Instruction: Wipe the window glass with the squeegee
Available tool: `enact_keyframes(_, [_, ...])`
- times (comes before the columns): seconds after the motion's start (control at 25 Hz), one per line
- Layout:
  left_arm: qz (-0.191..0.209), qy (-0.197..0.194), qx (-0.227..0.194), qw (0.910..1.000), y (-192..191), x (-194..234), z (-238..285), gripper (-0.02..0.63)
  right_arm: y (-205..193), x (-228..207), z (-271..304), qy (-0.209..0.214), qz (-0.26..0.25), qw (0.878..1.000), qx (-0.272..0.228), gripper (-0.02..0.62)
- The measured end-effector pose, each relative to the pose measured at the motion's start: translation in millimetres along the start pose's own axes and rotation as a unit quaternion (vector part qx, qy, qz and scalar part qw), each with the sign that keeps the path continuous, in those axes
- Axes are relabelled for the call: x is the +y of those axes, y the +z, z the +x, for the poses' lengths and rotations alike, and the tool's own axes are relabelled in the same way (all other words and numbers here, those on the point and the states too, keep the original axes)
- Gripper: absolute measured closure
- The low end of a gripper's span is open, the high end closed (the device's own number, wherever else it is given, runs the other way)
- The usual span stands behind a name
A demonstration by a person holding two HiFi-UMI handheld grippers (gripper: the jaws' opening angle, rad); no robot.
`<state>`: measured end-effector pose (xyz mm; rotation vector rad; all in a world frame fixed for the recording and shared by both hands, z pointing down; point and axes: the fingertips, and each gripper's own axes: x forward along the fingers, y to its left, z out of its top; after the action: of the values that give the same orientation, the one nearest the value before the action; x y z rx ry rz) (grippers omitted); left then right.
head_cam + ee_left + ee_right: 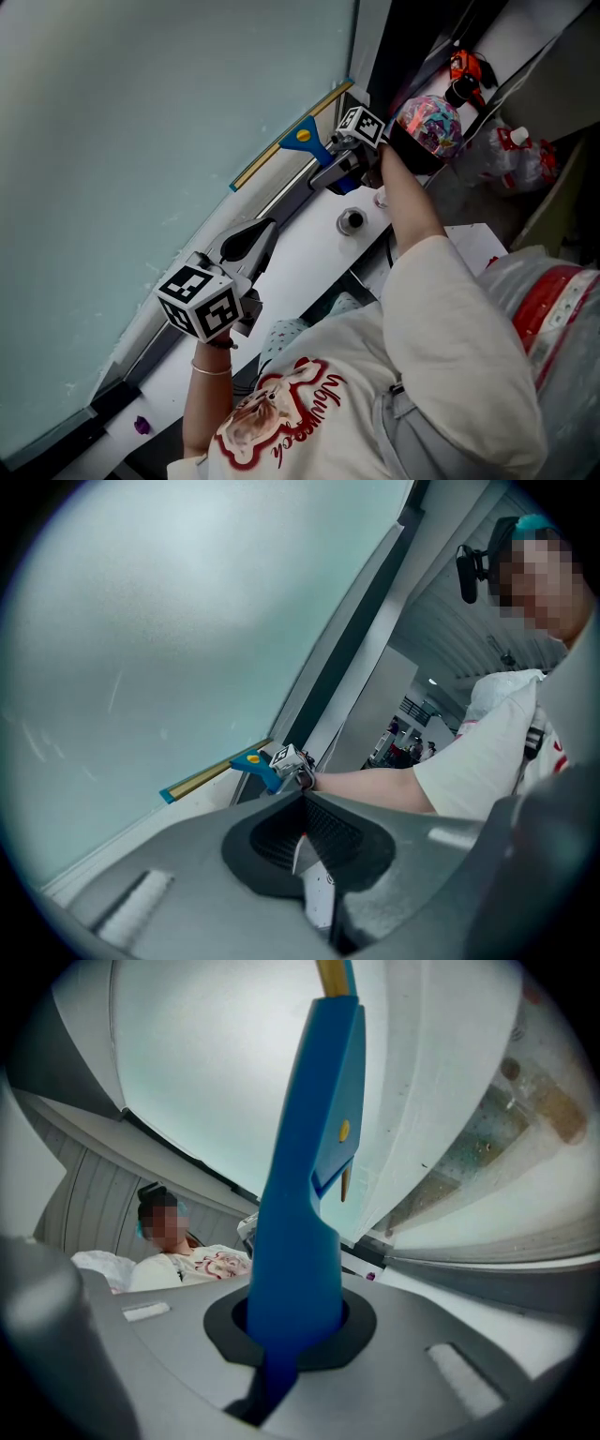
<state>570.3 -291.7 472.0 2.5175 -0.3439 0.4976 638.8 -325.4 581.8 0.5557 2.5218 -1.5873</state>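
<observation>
At window glass (141,112): squeegee (302,137) | right gripper view: hand-held gripper (291,1324) clamps handle (302,1232)

You hold two grippers, left gripper (255,240) and right gripper (334,169). One squeegee (304,137), one glass pane (141,103), one metal cap (352,221), one purple scrap (142,425) near left.

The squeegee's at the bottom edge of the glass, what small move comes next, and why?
Probably lift the squeegee off and carry it up the window glass for another pull. The right gripper is shut on its blue handle, and the blade lies along the glass's lower edge by the sill, so no downward travel seems left.
</observation>
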Motion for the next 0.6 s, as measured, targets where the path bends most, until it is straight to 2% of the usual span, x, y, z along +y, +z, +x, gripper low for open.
enact_keyframes(0.12, [0.002,-0.001,0.001,1.0000,-0.8,-1.6,1.1,0.605,-5.2,-6.7,-1.2,-0.011,0.017,1.000,-0.001,0.568])
enact_keyframes(0.28, [0.006,0.002,-0.007,1.0000,5.5,-0.1,-1.1,0.605,-2.8,-1.0,0.9,-0.006,0.016,1.000,-0.003,0.569])
enact_keyframes(0.36, [0.008,0.004,-0.012,0.9999,8.7,-0.5,-2.9,0.605,0.4,12.6,5.9,0.013,-0.010,1.000,-0.004,0.574])
enact_keyframes(0.48, [0.015,0.003,-0.023,0.9996,17.4,-2.9,-7.7,0.605,7.2,43.3,15.8,0.047,-0.075,0.996,-0.005,0.574])
enact_keyframes(0.6, [0.039,0.004,-0.038,0.9985,33.3,-10.0,-18.8,0.605,13.6,74.1,34.4,0.045,-0.121,0.991,0.031,0.574])
